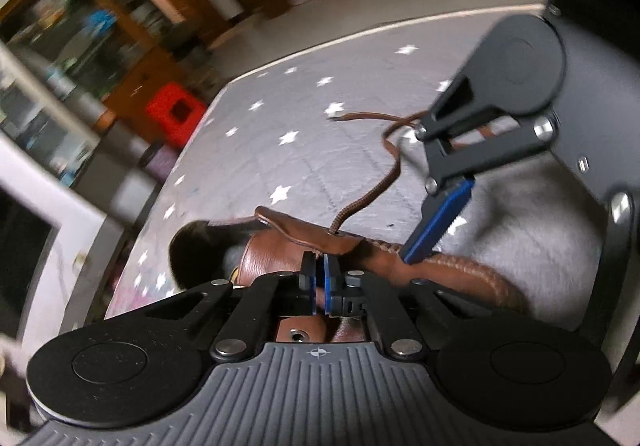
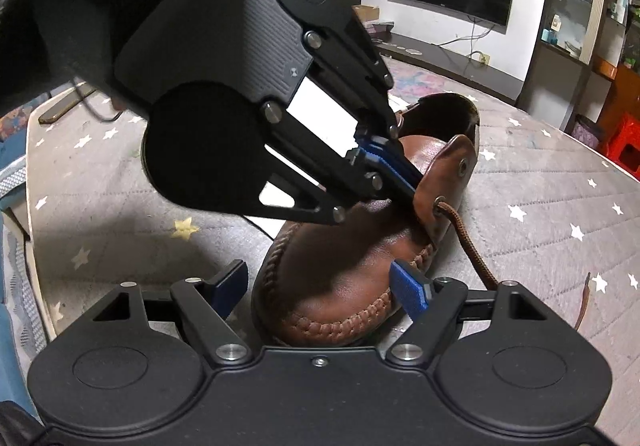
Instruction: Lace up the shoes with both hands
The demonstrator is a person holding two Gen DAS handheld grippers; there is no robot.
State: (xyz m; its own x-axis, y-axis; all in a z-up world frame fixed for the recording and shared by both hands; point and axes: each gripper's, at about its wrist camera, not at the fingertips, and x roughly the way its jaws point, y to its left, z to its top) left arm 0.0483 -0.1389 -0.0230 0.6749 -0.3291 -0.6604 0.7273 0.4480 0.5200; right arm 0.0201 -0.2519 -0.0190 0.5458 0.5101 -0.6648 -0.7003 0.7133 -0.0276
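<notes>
Shoe, brown leather moccasin with braided seam (image 2: 332,278), sits on the grey quilted star-print mat (image 2: 540,213), toe right in front of the right gripper (image 2: 326,286), heel away from it. Right gripper's blue pads stand wide, one each side of the toe; right pad looks to be touching the braided seam, left pad clear of it, nothing clamped.

Left gripper (image 2: 408,177) comes in from above and beyond the right one, its pads pinched together at the brown leather eyelet flap (image 2: 452,173) or tongue area. From its own view the jaws are nearly closed with only a thin sliver between them; cannot tell if that is leather or lace end.

Brown braided shoelace (image 2: 472,246) exits the flap's lower eyelet and trails off past the right gripper's right side, tip lying loose on the mat. Upper metal eyelet (image 2: 463,167) is empty.

Risks, judged:
- Shoe is unclamped, so any pull by the left gripper could drag or tip it.
- If the left pinch has only a leather edge, it may slip off.
- Loose lace lies beside the right pad, outside the jaws; closing now would grab the toe, not the lace.
- Lace could pull back out of the eyelet if snagged.
</notes>
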